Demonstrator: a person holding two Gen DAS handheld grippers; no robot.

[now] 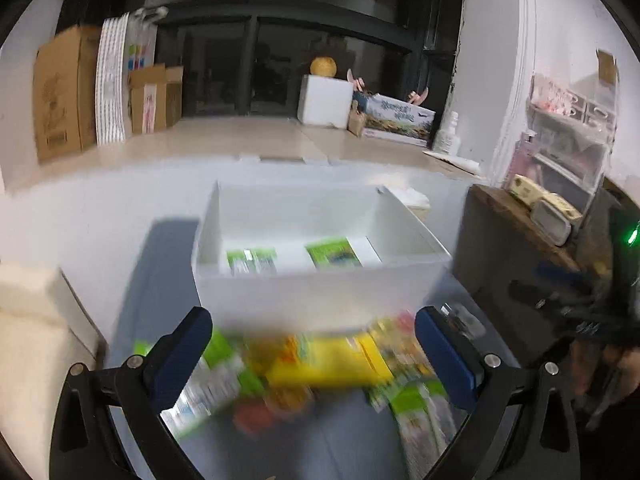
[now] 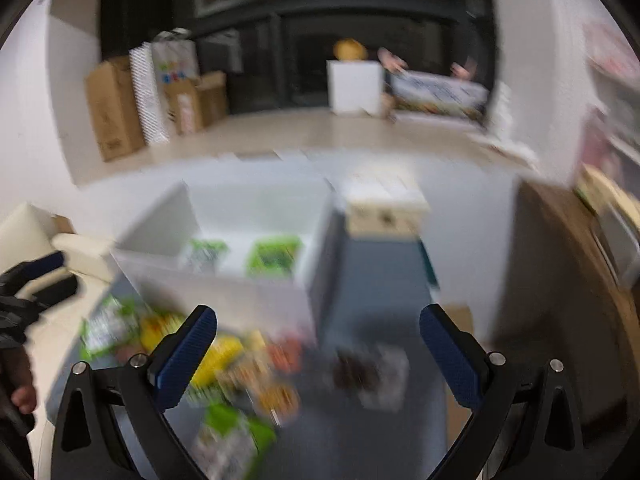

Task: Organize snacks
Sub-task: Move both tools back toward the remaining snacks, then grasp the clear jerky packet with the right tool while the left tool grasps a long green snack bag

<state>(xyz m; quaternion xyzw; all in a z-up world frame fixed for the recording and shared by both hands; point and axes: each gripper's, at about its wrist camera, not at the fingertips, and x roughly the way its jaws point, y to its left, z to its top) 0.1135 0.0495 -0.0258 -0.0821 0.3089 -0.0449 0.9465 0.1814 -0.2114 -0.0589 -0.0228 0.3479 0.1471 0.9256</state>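
A white storage box (image 1: 320, 280) stands on the grey-blue mat and holds two green snack packs (image 1: 332, 253). In front of it lies a blurred heap of snacks (image 1: 320, 364), yellow, green and red. My left gripper (image 1: 314, 354) hangs open over that heap, nothing between its blue pads. In the right wrist view the same box (image 2: 224, 284) sits at centre left with the snack heap (image 2: 240, 376) below it. A dark packet (image 2: 372, 372) lies apart on the mat. My right gripper (image 2: 318, 354) is open and empty above these.
A dark wooden shelf (image 1: 516, 240) with small packets stands at the right. Cream cushions (image 1: 36, 320) lie at the left. A small cream box (image 2: 384, 208) sits behind the white box. Cardboard boxes (image 1: 64, 92) line the far wall. The other hand-held gripper (image 2: 36, 280) shows at left.
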